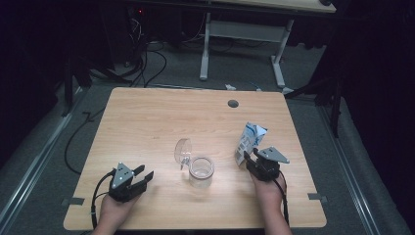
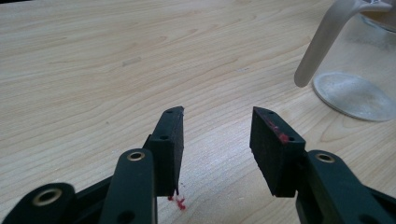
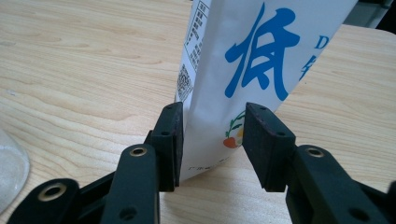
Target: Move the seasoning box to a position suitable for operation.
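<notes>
A white carton [image 1: 250,139] with blue print stands upright at the table's right. My right gripper [image 1: 250,157] is open, its jaws on either side of the carton's [image 3: 243,56] lower part. In the right gripper view the gripper [image 3: 213,109] has its left jaw close against the carton's edge, while a gap remains at the right jaw. A clear jug [image 1: 201,172] with its lid [image 1: 183,150] tipped up stands at the table's middle front. My left gripper [image 1: 146,172] rests open and empty left of the jug [image 2: 355,88], its jaws [image 2: 218,112] over bare wood.
The wooden table [image 1: 147,122] has a round cable hole [image 1: 233,104] near its far edge. Grey tape tabs [image 1: 73,201] mark the front corners. Another desk's white legs [image 1: 204,46] and cables [image 1: 147,63] lie on the floor beyond.
</notes>
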Available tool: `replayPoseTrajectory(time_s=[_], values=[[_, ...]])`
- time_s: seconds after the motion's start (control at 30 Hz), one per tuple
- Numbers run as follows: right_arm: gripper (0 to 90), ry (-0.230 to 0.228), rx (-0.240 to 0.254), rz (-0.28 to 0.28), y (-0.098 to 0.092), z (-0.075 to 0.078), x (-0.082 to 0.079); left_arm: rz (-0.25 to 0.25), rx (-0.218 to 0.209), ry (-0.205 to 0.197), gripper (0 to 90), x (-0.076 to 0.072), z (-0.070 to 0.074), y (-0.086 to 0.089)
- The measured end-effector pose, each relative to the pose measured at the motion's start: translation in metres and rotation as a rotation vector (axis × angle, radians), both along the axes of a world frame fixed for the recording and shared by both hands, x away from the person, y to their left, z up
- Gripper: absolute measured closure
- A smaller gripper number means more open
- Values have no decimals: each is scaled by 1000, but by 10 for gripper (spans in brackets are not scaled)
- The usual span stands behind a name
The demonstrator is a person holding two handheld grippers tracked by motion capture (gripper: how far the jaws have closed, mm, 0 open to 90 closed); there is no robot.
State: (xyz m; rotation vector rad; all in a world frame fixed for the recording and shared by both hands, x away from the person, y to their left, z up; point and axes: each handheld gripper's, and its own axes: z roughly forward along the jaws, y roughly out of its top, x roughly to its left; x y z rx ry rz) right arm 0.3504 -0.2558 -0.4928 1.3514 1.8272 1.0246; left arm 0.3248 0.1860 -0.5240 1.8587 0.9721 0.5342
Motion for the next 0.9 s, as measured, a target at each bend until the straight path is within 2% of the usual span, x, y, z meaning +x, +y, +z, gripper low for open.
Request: replayPoseTrajectory(time_s=[0.17, 0.37, 0.4, 0.57, 0.73, 0.9], values=[[594, -4, -6, -1, 0, 3, 1, -1, 0, 0, 549, 0, 0, 0], [643, -14, -15, -10, 5, 10, 5, 1, -3, -2, 549, 0, 0, 0], [700, -18, -27, -11, 7, 11, 6, 3, -6, 0, 549, 0, 0, 1], [854, -29, -51, -18, 9, 13, 8, 4, -7, -1, 549, 0, 0, 2], [882, -31, -85, 3, 8, 16, 10, 7, -6, -3, 549, 0, 0, 2], [862, -39, -58, 6, 3, 14, 7, 6, -5, 0, 549, 0, 0, 2]])
